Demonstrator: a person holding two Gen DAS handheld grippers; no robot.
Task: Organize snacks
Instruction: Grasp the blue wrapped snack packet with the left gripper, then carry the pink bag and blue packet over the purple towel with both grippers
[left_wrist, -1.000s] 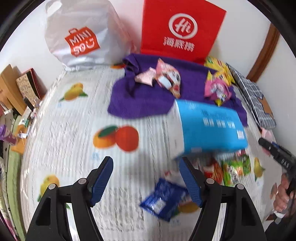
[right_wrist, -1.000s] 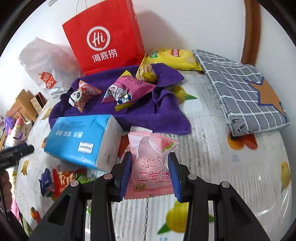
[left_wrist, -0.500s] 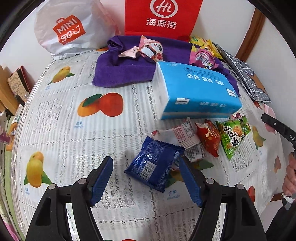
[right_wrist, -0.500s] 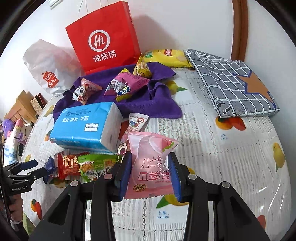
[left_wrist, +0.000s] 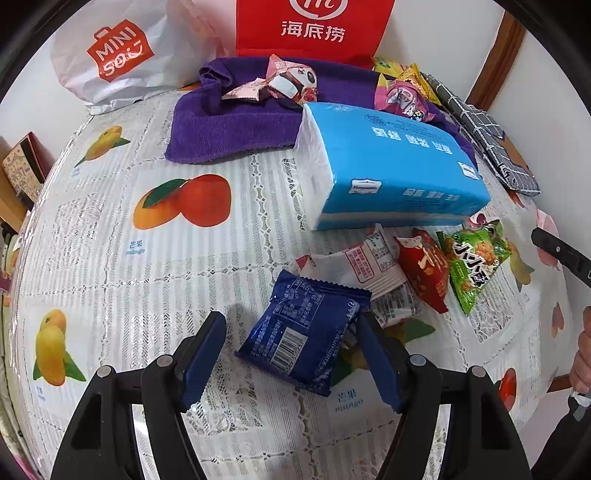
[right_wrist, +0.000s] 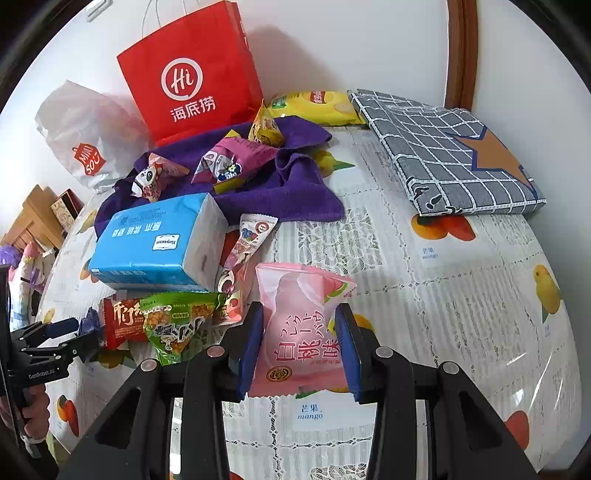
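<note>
Snacks are scattered over a fruit-printed tablecloth (left_wrist: 110, 229), and two are being dealt with at once. Nearest in the right wrist view, a pink peach-flavour packet (right_wrist: 301, 332), printed with Japanese and Chinese characters, is clamped between the narrowed fingers of the right gripper (right_wrist: 299, 354) and appears to be held just above the cloth. In the left wrist view, the left gripper (left_wrist: 291, 362) is held wide, its fingers standing on either side of a blue packet (left_wrist: 304, 332) that lies barcode-up on the cloth; neither finger is seen to touch it.

The step in hand is judged to be the pick-up of the blue packet while the pink one is carried. A little more descent and a closing of the fingers would be called for next.

Just beyond, a white wrapper (left_wrist: 365, 262), a red packet (left_wrist: 424, 269) and a green packet (left_wrist: 472, 262) are bunched side by side. Behind them a blue tissue pack (left_wrist: 399, 173) is laid, then a purple towel (left_wrist: 236, 125) bearing more sweets. Farthest back, a white bag (left_wrist: 122, 51) marked "MINISO" and a red bag (right_wrist: 192, 77) marked "Hi 海底捞" are stood against the wall. "芒果 mango" is printed on the cloth.
</note>
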